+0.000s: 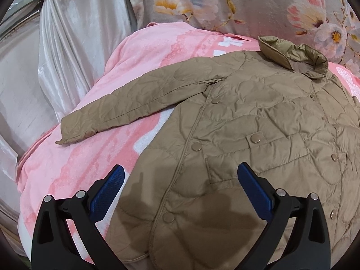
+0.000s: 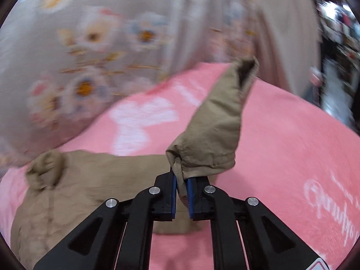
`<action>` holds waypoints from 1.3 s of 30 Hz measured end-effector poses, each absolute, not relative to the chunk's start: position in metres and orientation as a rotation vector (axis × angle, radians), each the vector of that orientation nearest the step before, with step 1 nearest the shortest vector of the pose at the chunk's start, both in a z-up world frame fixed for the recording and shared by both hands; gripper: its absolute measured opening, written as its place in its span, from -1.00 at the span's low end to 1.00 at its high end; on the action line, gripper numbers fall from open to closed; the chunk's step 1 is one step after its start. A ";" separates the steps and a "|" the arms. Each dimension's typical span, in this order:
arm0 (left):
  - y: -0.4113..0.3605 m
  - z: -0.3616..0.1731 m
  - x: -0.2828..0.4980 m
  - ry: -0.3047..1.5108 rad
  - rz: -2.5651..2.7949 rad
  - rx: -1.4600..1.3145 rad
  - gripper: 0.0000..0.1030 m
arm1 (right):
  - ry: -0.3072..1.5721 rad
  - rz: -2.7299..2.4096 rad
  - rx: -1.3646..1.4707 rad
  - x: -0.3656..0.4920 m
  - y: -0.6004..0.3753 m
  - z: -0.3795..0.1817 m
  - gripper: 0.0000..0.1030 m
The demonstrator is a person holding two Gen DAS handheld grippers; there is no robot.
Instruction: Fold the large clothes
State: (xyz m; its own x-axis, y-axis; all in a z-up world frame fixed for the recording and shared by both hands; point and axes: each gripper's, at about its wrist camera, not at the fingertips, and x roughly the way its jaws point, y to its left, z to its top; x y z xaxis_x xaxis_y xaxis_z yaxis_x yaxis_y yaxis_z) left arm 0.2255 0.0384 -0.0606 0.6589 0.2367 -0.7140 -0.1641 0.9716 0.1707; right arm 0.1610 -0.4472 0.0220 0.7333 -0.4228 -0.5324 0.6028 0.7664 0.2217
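Note:
A tan quilted jacket (image 1: 258,121) lies front up on a pink blanket (image 1: 78,162), collar at the far right, its left sleeve (image 1: 126,103) spread out to the left. My left gripper (image 1: 180,182) is open and empty, hovering over the jacket's lower front. In the right wrist view my right gripper (image 2: 181,185) is shut on the jacket's other sleeve (image 2: 216,126), which stands lifted above the blanket (image 2: 292,157) with its cuff opening at the top. The jacket's body (image 2: 90,191) lies lower left there.
A grey floral quilt (image 1: 247,4) is heaped behind the jacket. White satin curtain fabric (image 1: 56,56) hangs at the left. The right wrist view is motion-blurred, with dark clutter (image 2: 337,33) at the far right.

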 end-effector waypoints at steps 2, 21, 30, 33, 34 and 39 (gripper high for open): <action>0.036 -0.062 0.227 0.818 0.228 0.100 0.91 | 0.481 -0.484 0.359 0.183 -0.412 0.034 -0.85; 0.059 -0.076 0.235 0.855 0.229 0.072 0.91 | 0.731 0.075 0.086 0.287 -0.143 -0.028 -0.85; 0.050 -0.087 0.237 0.883 0.177 0.073 0.91 | 0.822 0.136 -0.038 0.289 -0.092 -0.058 -0.48; 0.050 -0.091 0.238 0.897 0.163 0.062 0.91 | 0.779 0.201 -0.025 0.267 -0.089 -0.044 0.10; 0.050 -0.091 0.238 0.898 0.161 0.060 0.91 | 0.745 0.205 -0.026 0.256 -0.088 -0.036 0.19; 0.053 -0.088 0.242 0.916 0.121 0.025 0.91 | 0.649 0.139 0.016 0.209 -0.118 -0.011 0.22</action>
State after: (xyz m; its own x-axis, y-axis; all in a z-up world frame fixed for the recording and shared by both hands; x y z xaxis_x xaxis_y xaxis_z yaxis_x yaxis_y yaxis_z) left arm 0.2423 0.0527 -0.0877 0.6027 0.1147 -0.7897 -0.0935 0.9929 0.0729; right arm 0.2086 -0.1175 -0.0105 0.7876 0.1338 -0.6015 -0.1237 0.9906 0.0583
